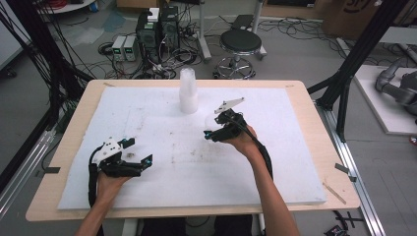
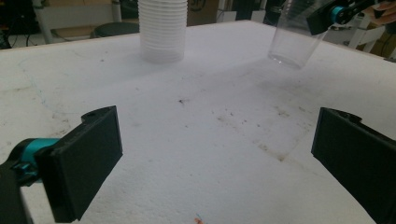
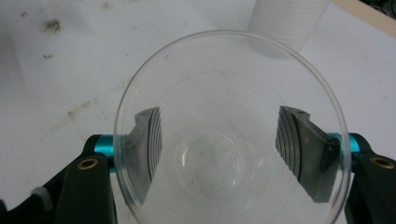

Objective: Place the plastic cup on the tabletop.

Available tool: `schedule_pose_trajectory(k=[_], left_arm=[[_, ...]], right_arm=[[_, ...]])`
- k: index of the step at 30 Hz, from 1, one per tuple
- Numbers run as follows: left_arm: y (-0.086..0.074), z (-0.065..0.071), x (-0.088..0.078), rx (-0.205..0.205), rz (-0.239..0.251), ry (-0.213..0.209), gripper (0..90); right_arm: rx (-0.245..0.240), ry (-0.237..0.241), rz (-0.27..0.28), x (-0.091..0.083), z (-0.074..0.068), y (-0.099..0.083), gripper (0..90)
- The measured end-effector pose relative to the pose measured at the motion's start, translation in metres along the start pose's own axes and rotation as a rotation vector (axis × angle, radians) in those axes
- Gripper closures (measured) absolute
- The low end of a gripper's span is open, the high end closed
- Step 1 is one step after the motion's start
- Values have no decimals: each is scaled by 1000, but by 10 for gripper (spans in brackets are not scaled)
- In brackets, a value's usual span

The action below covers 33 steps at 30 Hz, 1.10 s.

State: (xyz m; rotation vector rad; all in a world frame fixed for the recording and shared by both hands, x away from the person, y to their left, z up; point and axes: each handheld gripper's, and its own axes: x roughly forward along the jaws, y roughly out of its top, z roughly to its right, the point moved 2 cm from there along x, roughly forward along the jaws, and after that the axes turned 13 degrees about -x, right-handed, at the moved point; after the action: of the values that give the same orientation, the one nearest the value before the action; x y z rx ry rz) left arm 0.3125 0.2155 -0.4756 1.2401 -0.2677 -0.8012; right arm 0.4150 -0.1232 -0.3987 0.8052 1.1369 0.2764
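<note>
your right claw (image 1: 210, 129) is clamped on a single clear plastic cup (image 3: 231, 135), one jaw pressed on each side of its wall. in the right gripper view you look straight down into the cup's open mouth, with both jaws visible through the clear wall to either side of its round base. in the left gripper view the same cup (image 2: 294, 39) hangs tilted, its base just above the white foam pad (image 1: 172, 162) and not resting on it. in the high view this puts the cup a little right of the surface's middle, nearer the far edge than the near one, though there it is too faint to make out clearly.

just beyond it stands a tall stack of clear cups (image 1: 188, 91), upright on the pad close to the middle of the far edge. the held cup and the stack are near each other but apart.

your left claw (image 1: 138, 152) is spread wide with nothing between its jaws. it sits low over the pad toward the near left corner of the surface, well apart from both the held cup and the stack. the pad under it shows scattered dark smudges and specks.
</note>
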Motion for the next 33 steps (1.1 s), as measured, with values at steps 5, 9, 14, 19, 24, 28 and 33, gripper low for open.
schedule_pose_trajectory(k=[5, 9, 14, 19, 24, 28, 33], left_arm=[[0, 0, 0, 8, -4, 3, 18], [0, 1, 0, 7, -4, -2, 18], [0, 1, 1, 16, -9, 2, 18], [0, 1, 1, 5, -3, 3, 18], [0, 0, 1, 4, -6, 5, 18], [0, 0, 0, 4, -3, 7, 18], [0, 0, 0, 2, -3, 5, 18]], right_arm=[[-20, 2, -44, 13, -3, 1, 320], [-20, 1, -65, 22, -6, 1, 319], [1, -15, -57, 37, -9, -1, 318], [5, -27, -45, 39, -8, -1, 326], [19, -24, -47, 42, -10, -5, 209], [35, -32, -49, 47, -12, -10, 144], [46, -29, -25, 44, -14, -16, 143]])
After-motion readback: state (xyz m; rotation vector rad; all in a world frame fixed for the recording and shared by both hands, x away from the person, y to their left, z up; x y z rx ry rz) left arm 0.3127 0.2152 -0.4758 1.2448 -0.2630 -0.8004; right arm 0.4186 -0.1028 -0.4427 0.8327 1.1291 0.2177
